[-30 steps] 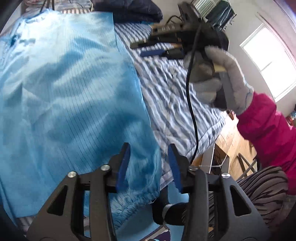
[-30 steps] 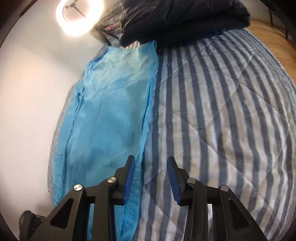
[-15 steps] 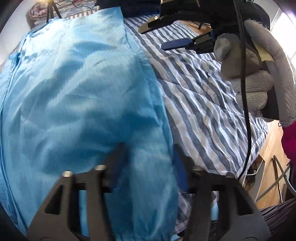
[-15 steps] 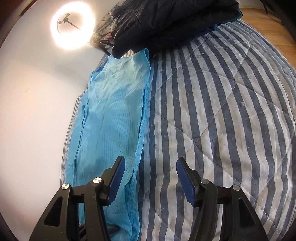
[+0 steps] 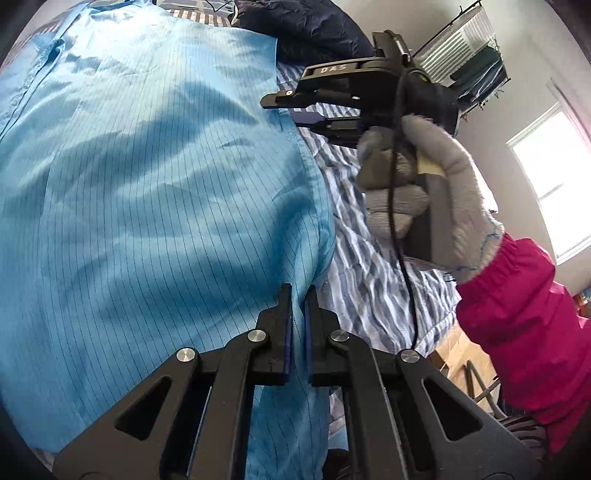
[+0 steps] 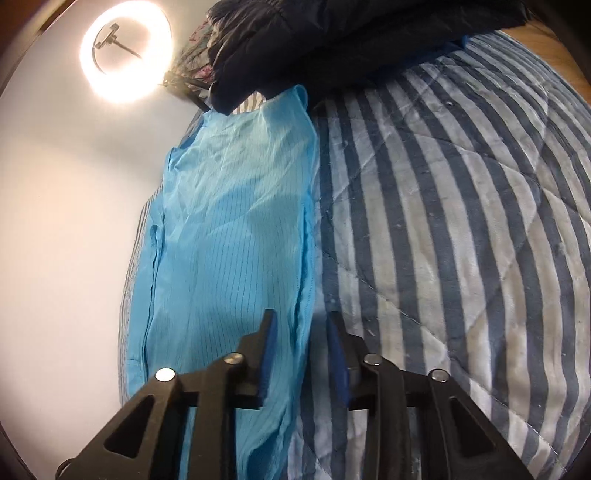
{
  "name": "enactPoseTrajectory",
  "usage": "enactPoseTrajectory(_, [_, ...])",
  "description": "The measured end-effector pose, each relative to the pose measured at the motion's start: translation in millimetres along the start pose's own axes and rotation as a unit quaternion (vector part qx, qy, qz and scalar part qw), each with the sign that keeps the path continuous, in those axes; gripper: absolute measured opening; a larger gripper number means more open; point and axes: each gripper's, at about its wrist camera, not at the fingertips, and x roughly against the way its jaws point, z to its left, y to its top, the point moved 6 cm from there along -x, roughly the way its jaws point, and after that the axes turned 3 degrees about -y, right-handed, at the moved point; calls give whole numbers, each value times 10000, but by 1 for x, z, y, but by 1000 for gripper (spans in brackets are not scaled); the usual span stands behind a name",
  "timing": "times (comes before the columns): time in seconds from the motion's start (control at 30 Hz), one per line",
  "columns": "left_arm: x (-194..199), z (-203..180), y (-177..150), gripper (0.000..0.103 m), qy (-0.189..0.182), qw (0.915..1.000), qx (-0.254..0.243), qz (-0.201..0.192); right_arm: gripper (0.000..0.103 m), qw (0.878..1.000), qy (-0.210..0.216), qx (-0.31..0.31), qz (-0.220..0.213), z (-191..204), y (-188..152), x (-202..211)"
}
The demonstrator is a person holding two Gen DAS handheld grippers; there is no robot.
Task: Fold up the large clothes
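A large light-blue pinstriped garment [image 5: 147, 192] lies spread on a blue-and-white striped quilt [image 5: 373, 280]. My left gripper [image 5: 298, 295] is shut on the garment's right edge near its lower end. My right gripper [image 5: 295, 110], held by a gloved hand [image 5: 424, 184], hovers over the same edge farther up. In the right wrist view the right gripper [image 6: 302, 325] is open, its jaws straddling the garment's [image 6: 229, 236] edge where it meets the quilt [image 6: 461, 240].
A dark navy jacket [image 6: 351, 40] lies bunched at the head of the bed, also seen in the left wrist view [image 5: 306, 26]. A lit ring light [image 6: 125, 55] stands by the white wall. A window [image 5: 554, 177] and a wooden floor [image 5: 454, 354] lie right of the bed.
My left gripper has closed on the garment's right edge. My right gripper has moved left and lower so its open jaws now straddle the same edge.
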Motion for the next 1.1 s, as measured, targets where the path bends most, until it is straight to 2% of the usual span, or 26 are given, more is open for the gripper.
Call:
enactPoseTrajectory(0.03, [3,0,0,3,-46,10000,26,-23,7,10000,-16,65,4,5,0,-1])
enactPoseTrajectory(0.13, [11,3,-2,3,-221,9996,154,-86,0,9991,-312,288,-49,20,3,-2])
enactPoseTrajectory(0.37, [35,14,-4,3,-582,9966,498,-301,0,9928,-806,871,-176,70,8,3])
enactPoseTrajectory(0.6, [69,40,-3,2,-856,9901,911,-640,0,9766,-1302,1700,-208,139,5,-9])
enactPoseTrajectory(0.7, [82,57,-2,2,-805,9880,1070,-775,0,9701,-1406,1975,-136,171,1,-26])
enactPoseTrajectory(0.9, [115,116,-16,2,-520,9796,1638,-1046,0,9595,-1445,2418,61,228,-14,-80])
enactPoseTrajectory(1.1, [120,159,-35,2,-264,9691,2200,-1084,0,9443,-1593,2859,358,269,-43,-144])
